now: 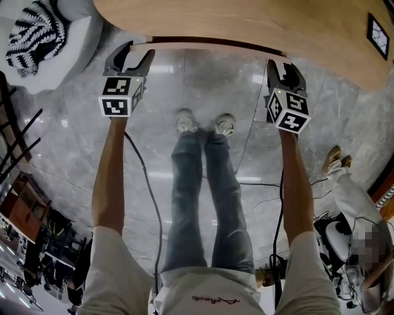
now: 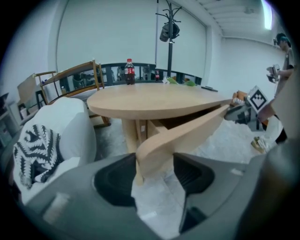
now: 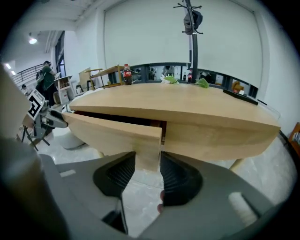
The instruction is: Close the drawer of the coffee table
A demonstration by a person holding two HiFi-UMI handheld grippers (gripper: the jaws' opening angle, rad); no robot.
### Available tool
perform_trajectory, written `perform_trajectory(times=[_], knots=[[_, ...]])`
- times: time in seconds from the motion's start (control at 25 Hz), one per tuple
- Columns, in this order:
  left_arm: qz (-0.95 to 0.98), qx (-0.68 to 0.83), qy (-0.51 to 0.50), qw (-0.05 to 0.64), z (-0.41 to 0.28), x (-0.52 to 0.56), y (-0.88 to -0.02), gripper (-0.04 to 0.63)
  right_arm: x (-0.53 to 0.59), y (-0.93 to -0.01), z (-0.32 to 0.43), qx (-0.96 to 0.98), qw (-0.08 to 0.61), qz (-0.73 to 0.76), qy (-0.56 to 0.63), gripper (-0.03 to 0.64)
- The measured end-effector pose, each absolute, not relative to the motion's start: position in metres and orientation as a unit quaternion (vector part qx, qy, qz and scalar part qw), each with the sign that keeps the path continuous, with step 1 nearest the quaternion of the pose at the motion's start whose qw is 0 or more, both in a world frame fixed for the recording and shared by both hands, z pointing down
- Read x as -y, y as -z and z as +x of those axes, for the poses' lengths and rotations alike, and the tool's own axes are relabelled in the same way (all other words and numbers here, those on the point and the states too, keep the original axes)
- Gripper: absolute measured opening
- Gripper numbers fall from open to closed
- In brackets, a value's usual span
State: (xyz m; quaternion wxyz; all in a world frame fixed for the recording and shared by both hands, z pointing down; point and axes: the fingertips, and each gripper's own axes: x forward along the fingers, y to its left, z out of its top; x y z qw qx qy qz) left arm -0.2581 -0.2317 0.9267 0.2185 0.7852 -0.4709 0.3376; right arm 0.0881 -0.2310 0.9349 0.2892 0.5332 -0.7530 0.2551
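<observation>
Right gripper view: the drawer is a curved, pale wood front under the oval top of the coffee table. It stands pulled out a little, with a dark gap behind it. Its square-cut right end sits between the 2 dark ribbed pads of the right gripper, which are clenched on the wood from both sides. In the left gripper view the same front sweeps out from beneath the tabletop. Its left end is pinched in the jaws of the left gripper.

From the head view, the drawer shows as a thin strip along the near edge of the table. The left gripper is at one end and the right gripper at the other. The person's arms reach forward over a grey marble floor.

A cola bottle stands on the far side of the tabletop. A coat stand rises behind the table. A white armchair with a black-and-white knitted throw sits left of the table.
</observation>
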Motion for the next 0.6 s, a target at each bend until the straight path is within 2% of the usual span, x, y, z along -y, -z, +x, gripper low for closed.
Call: perform_trajectory(times=[0.2, 0.6], knots=[[0.767, 0.514, -0.285, 0.257, -0.262, 0.246, -0.93, 0.236, 0.244, -0.937, 0.088, 0.735, 0.26, 0.558, -0.283, 0.172], [0.765, 0.523, -0.278, 0.253, -0.262, 0.266, -0.93, 0.236, 0.261, -0.939, 0.088, 0.712, 0.223, 0.589, -0.311, 0.161]])
